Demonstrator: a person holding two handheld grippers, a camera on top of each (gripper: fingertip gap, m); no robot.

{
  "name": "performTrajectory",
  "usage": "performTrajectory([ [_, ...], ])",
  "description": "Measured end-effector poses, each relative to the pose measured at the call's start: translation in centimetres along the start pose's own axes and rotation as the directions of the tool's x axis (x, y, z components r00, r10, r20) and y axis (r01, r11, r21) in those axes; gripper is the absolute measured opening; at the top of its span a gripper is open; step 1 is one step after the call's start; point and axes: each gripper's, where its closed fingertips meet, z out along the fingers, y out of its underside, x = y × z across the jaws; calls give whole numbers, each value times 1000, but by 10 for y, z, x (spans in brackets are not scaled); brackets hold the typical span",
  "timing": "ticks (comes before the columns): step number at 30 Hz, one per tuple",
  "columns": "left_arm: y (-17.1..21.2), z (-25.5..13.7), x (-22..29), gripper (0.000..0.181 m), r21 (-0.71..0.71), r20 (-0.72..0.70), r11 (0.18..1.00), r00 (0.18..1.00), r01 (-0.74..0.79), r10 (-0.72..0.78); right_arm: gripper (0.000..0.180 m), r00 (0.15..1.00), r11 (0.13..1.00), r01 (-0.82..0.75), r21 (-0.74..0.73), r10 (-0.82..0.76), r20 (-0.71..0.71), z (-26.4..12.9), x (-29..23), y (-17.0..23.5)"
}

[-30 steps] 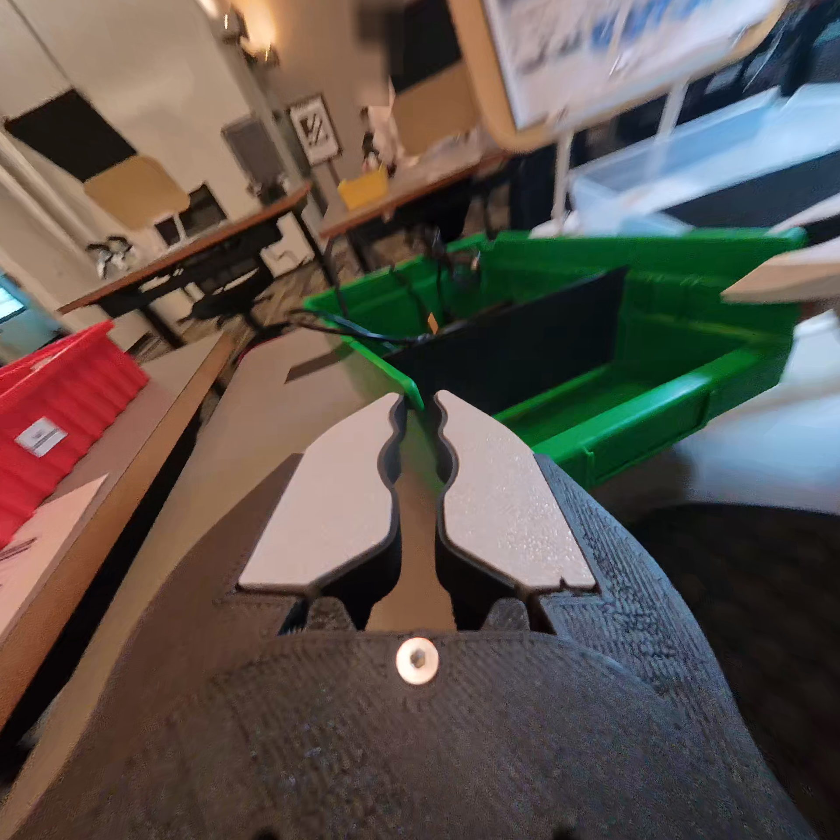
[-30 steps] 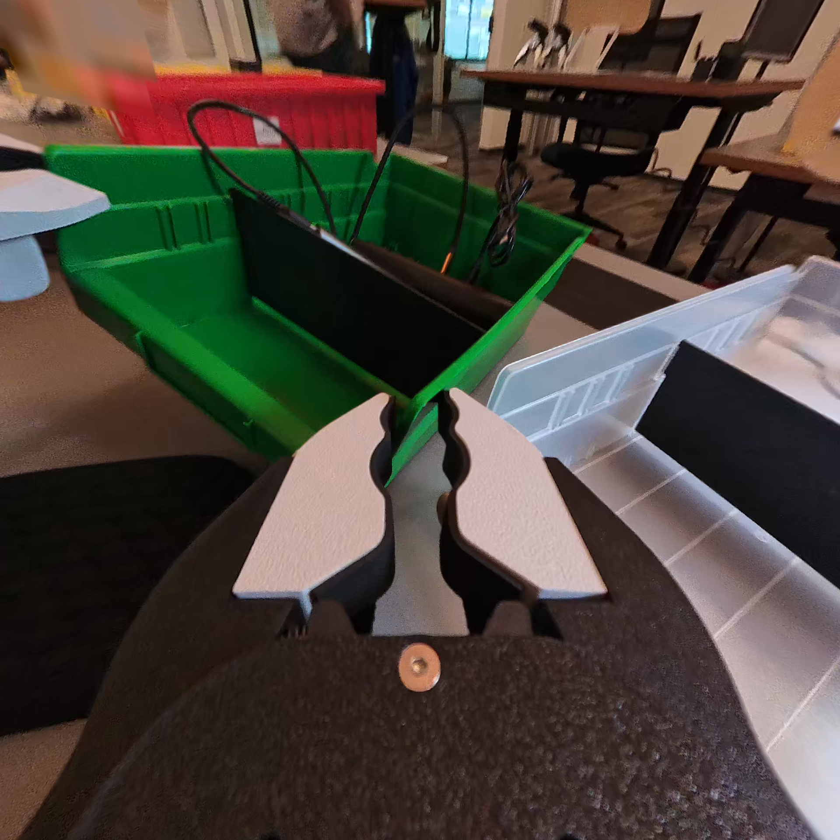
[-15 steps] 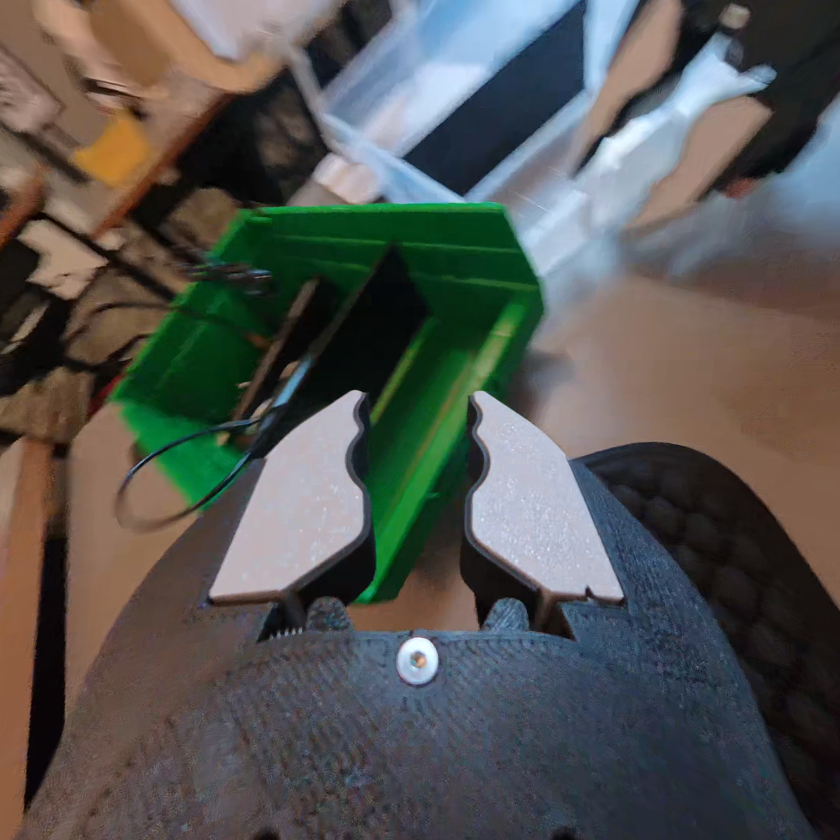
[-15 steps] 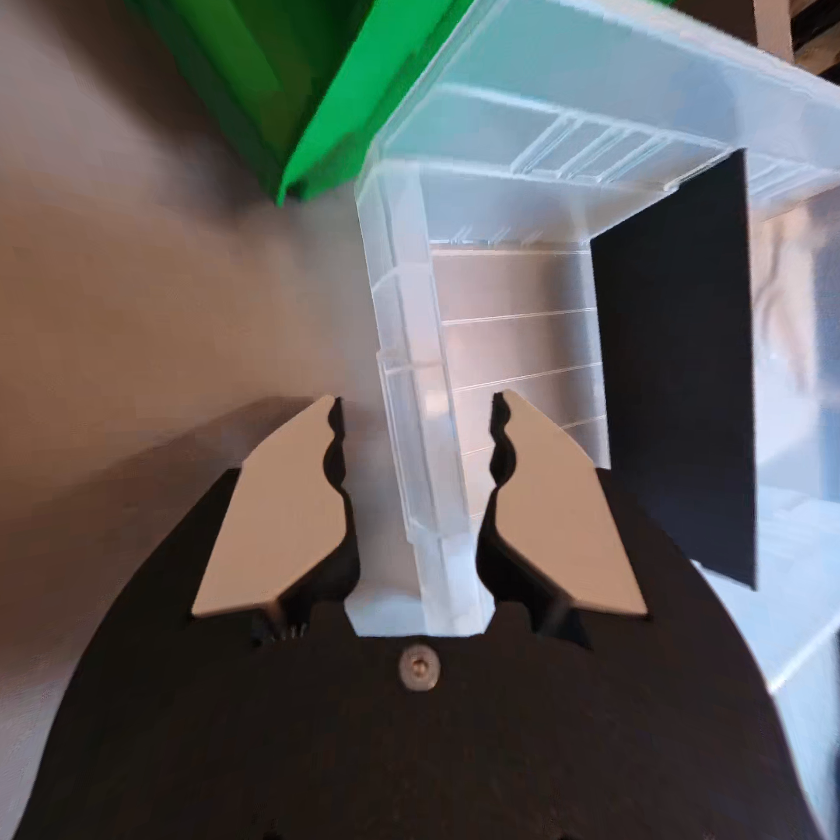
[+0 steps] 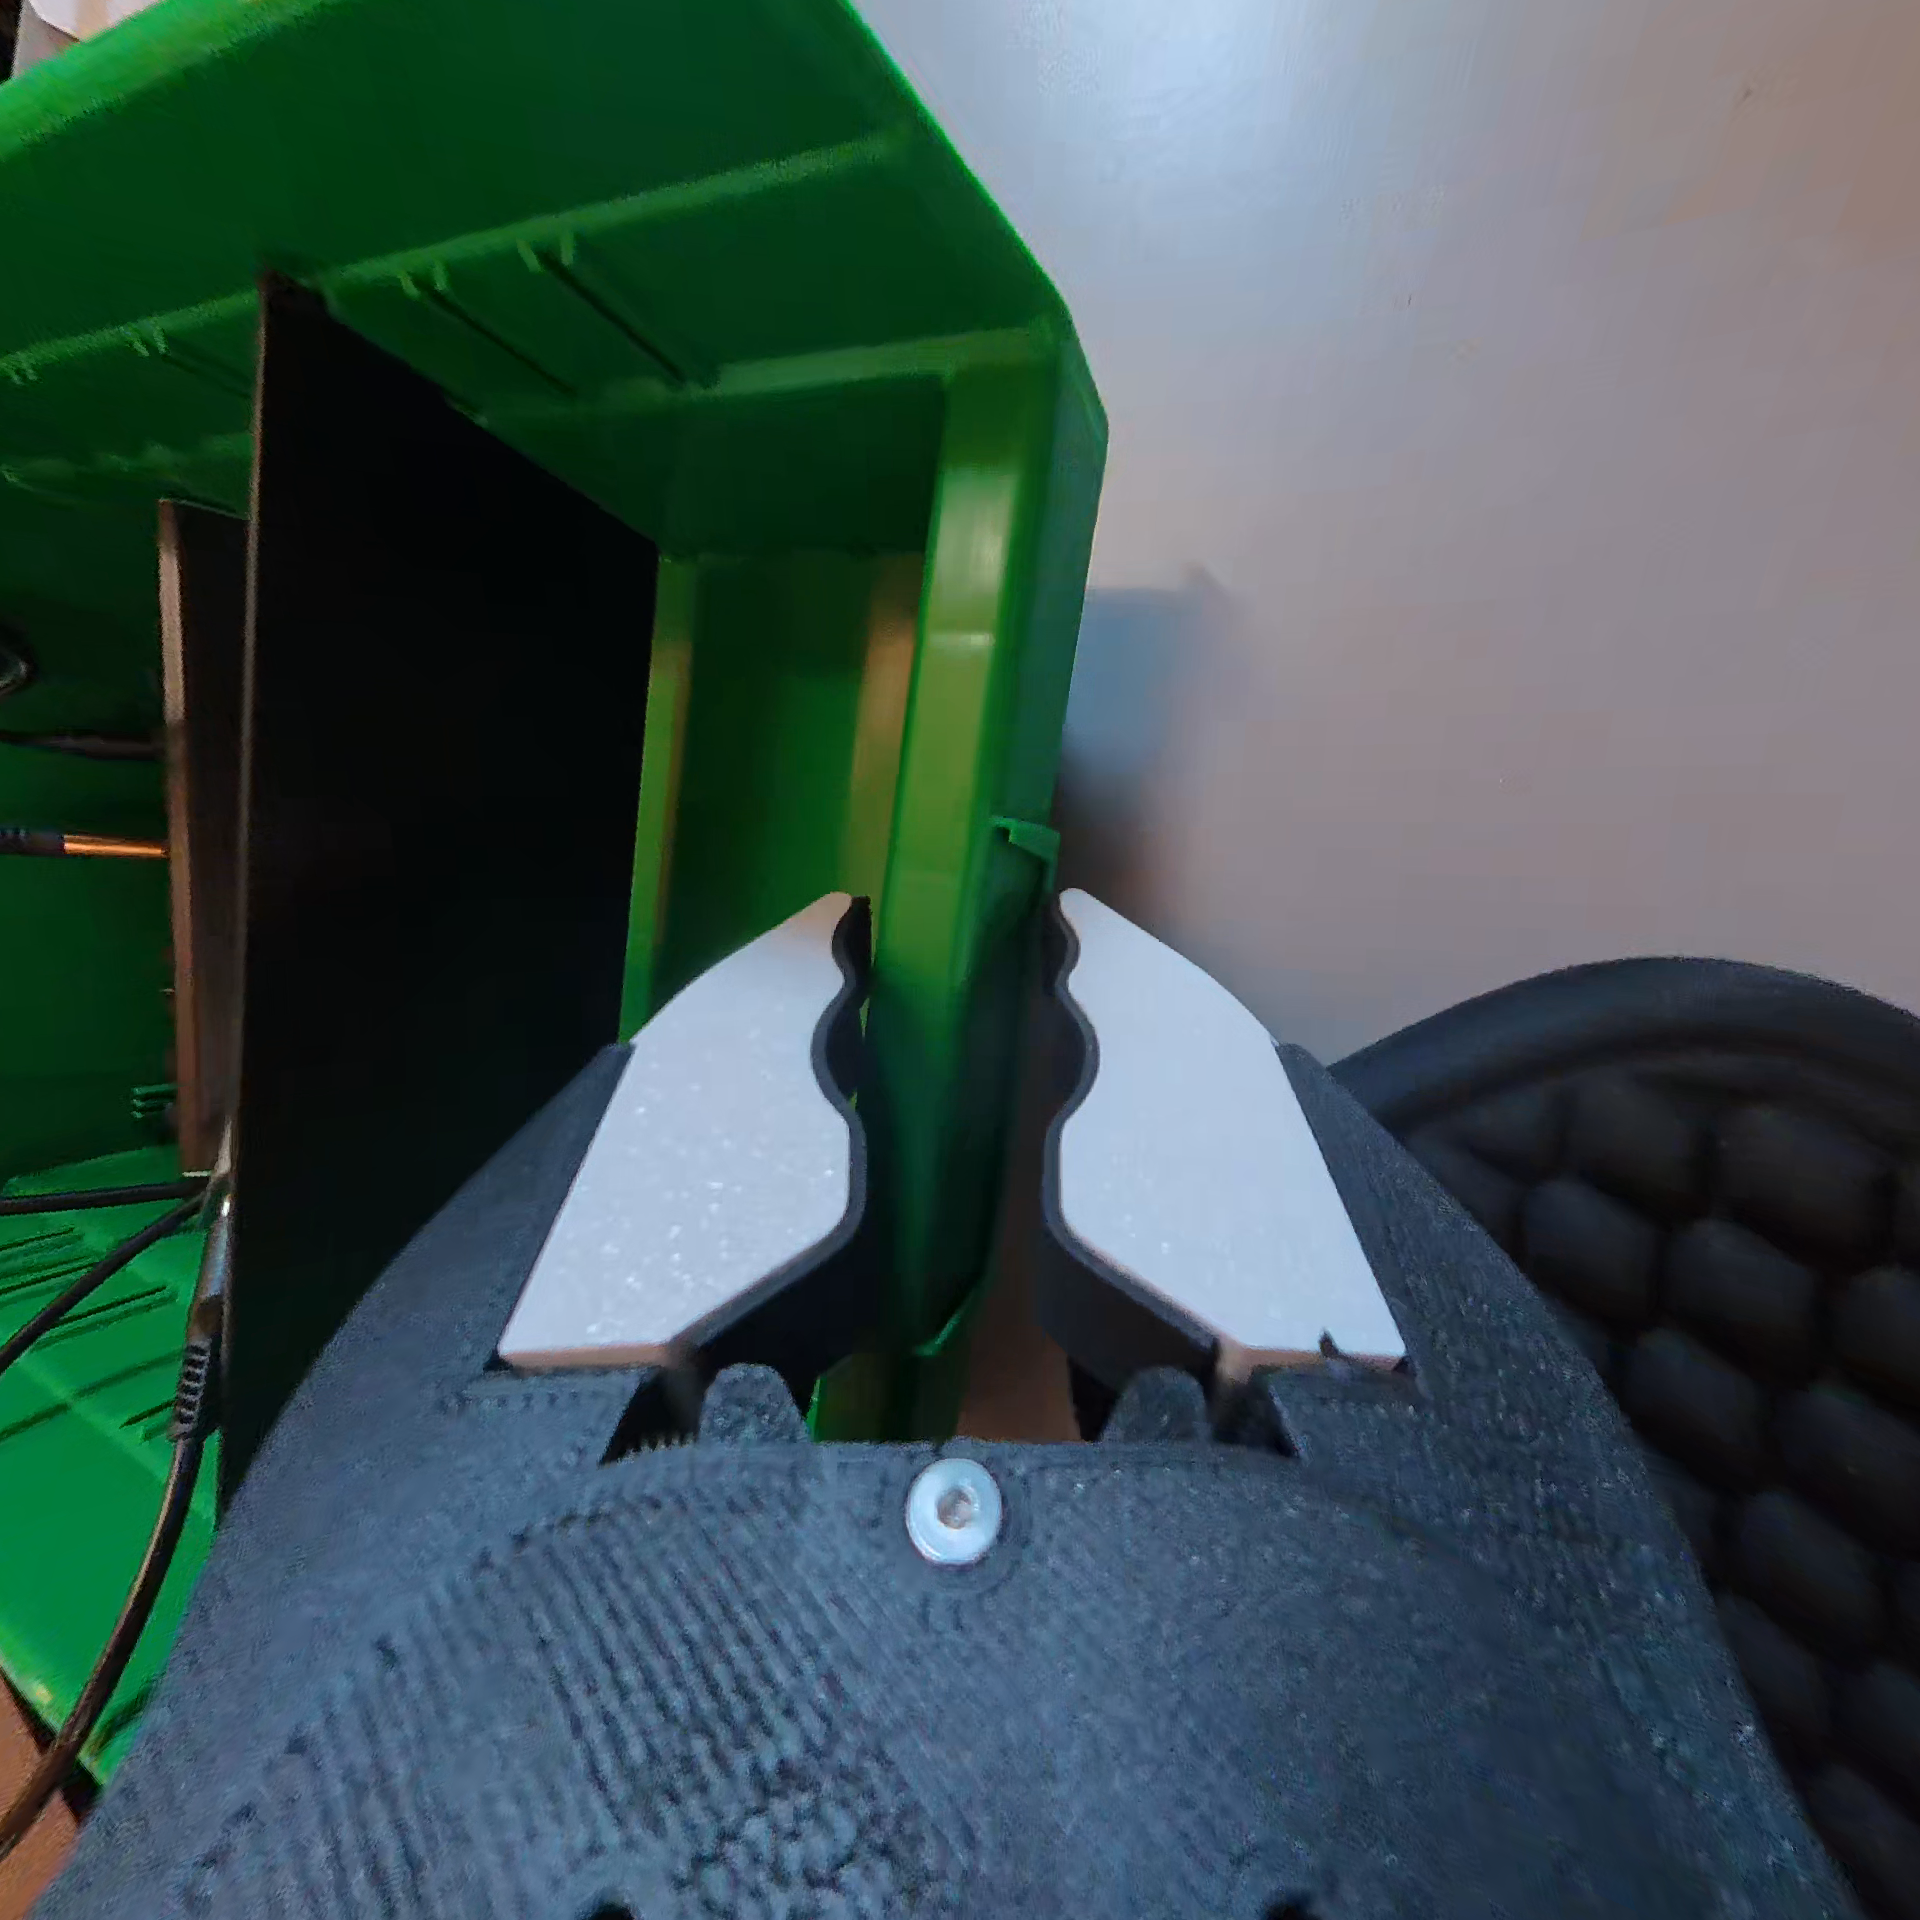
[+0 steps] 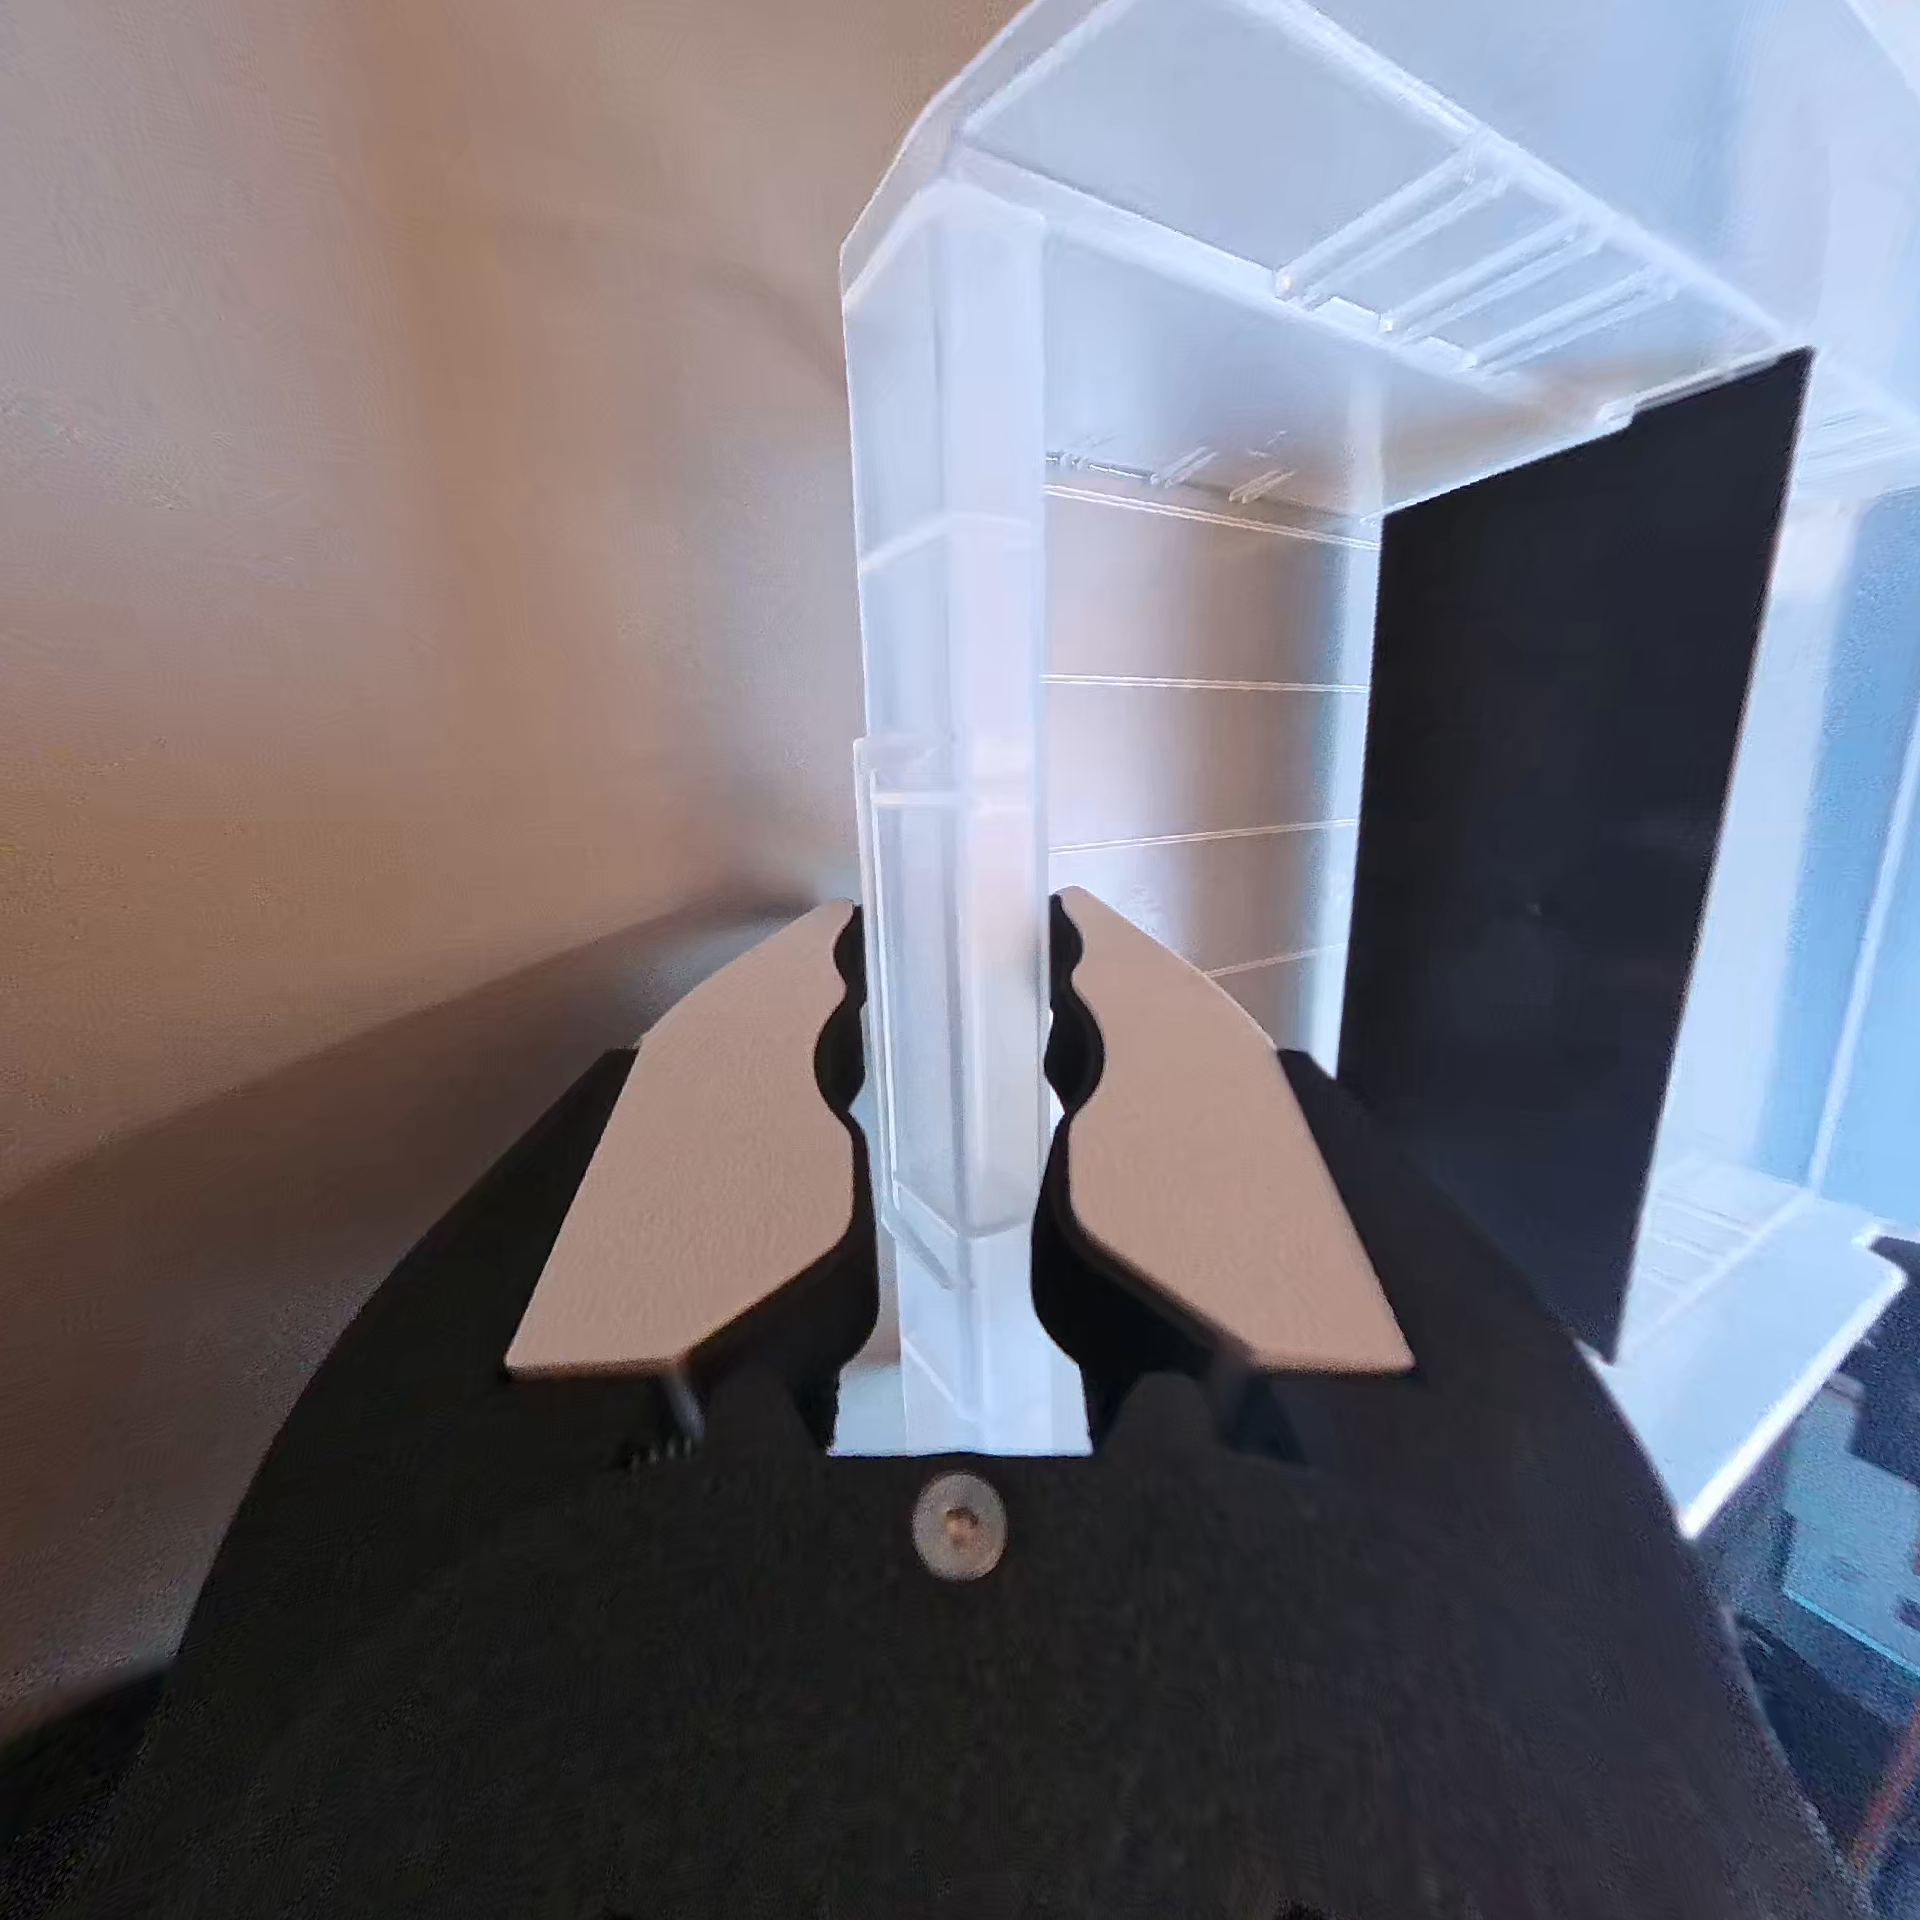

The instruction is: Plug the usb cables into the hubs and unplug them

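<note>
In the left wrist view, my left gripper (image 5: pixel 956 909) straddles the near-right wall of a green bin (image 5: pixel 623 208). Its jaws are closed on that wall, one finger inside and one outside. Black cables (image 5: pixel 114 1278) with a plug lie in the bin's left compartment, behind a black divider (image 5: pixel 436 831). In the right wrist view, my right gripper (image 6: pixel 951 909) is closed the same way on the near-left wall of a clear plastic bin (image 6: pixel 1299 156). No hub shows in either view.
A black divider (image 6: pixel 1538 831) stands in the clear bin. A black textured mat (image 5: pixel 1683 1299) lies on the pale table (image 5: pixel 1455 416) right of the green bin. Bare tabletop (image 6: pixel 416 520) lies left of the clear bin. Spacing between my two grippers at the tips: around 35 centimetres.
Both grippers swung down from looking across the room onto the bins. Each opened, came over a bin wall and closed on it: left on green, right on clear.
</note>
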Motion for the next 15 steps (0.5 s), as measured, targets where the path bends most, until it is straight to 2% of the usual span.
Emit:
performTrajectory([
  [4,-3,0,3,32,-10,15,999,999,32,-31,32,999,998,-40,-41,39,-22,-7,16,44],
  [6,-3,1,3,32,-14,17,999,999,52,-52,32,997,998,-32,-44,30,-65,-6,31,62],
  [10,-3,4,-1,32,6,1,995,995,103,-103,40,979,990,-123,-67,110,-173,-2,67,99],
  [13,1,7,-15,38,24,61,990,989,137,-138,43,946,980,-193,-42,175,-273,-6,86,114],
  [15,4,8,-26,42,43,115,986,980,159,-163,44,929,968,-251,-13,237,-285,-9,89,118],
])
